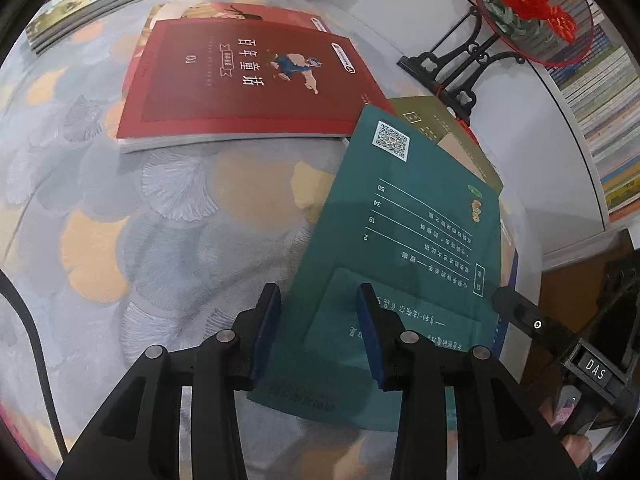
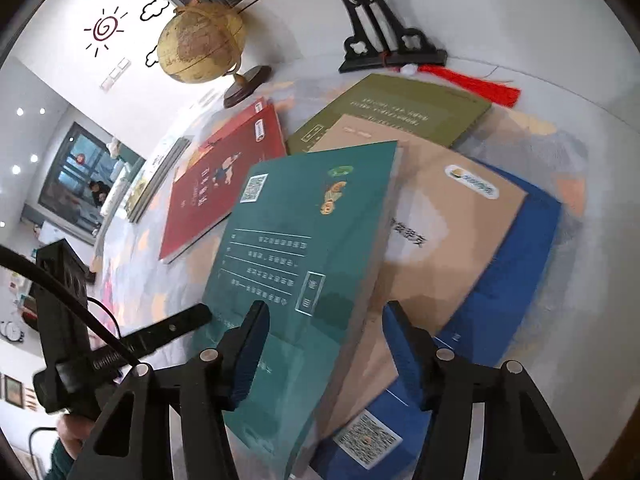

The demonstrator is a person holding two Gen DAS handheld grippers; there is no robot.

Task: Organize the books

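A teal book (image 1: 400,220) lies back cover up, resting partly on a tan book (image 2: 448,232), a blue book (image 2: 516,264) and an olive book (image 2: 392,112). My left gripper (image 1: 318,330) is open over its near left corner, one pad at the book's left edge and the other above the cover. My right gripper (image 2: 328,348) is open astride the teal book's (image 2: 304,216) raised right edge, its right pad over the tan and blue books. A red book (image 1: 240,88) lies flat farther back on another red one.
A stack of thin books (image 1: 100,4) sits at the far left of the patterned tablecloth (image 1: 168,240). A globe (image 2: 200,44), a black fan stand (image 1: 452,64) with a red tassel (image 2: 472,80) and a round flowered fan (image 1: 528,8) stand behind. A filled bookshelf (image 1: 600,120) runs along the right.
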